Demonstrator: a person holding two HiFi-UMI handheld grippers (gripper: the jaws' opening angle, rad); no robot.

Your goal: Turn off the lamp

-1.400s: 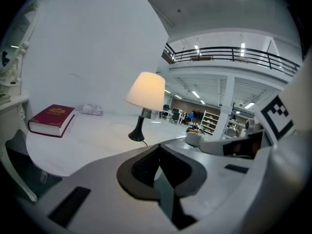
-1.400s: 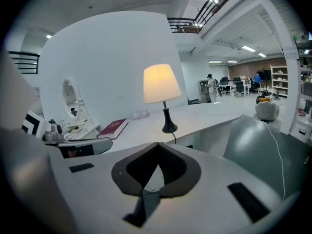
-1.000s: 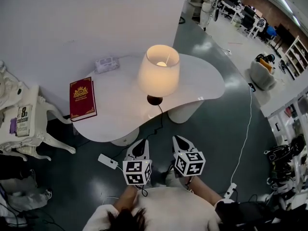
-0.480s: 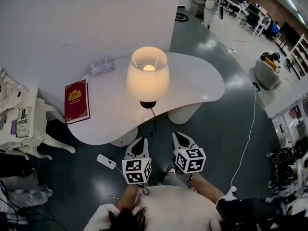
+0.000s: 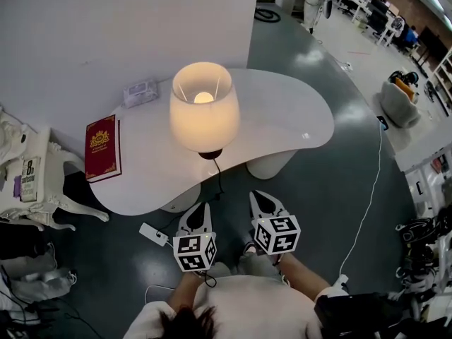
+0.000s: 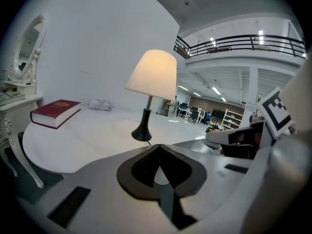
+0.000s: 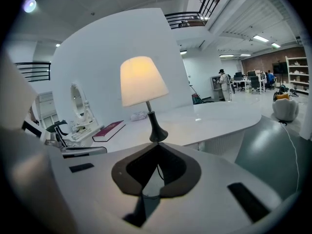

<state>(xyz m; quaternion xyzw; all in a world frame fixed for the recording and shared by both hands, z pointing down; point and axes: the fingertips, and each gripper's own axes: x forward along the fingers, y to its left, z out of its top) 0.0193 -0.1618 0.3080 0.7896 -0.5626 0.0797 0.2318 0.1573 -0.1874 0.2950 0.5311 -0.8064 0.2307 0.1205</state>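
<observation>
The lamp (image 5: pixel 203 108) is lit, its cream shade glowing above a dark base on the white curved table (image 5: pixel 282 119). Its black cord (image 5: pixel 215 182) drops over the table's near edge to the floor. My left gripper (image 5: pixel 199 207) and right gripper (image 5: pixel 258 196) hang side by side above the floor, short of the table edge, both shut and holding nothing. In the left gripper view the lamp (image 6: pixel 153 74) stands beyond the closed tips (image 6: pixel 158 147). The right gripper view shows the lamp (image 7: pixel 141 79) straight ahead of its tips (image 7: pixel 157 146).
A red book (image 5: pixel 102 147) and a small white packet (image 5: pixel 139 90) lie on the table's left part. A white plug block (image 5: pixel 153 234) sits on the floor by my left gripper. An ornate white side table (image 5: pixel 28 182) stands at left. A white cable (image 5: pixel 367 203) runs across the floor at right.
Both grippers have come forward toward the table edge and sunk slightly. In the head view the lamp and book have slid left and the table looks nearer. Jaws stayed shut.
</observation>
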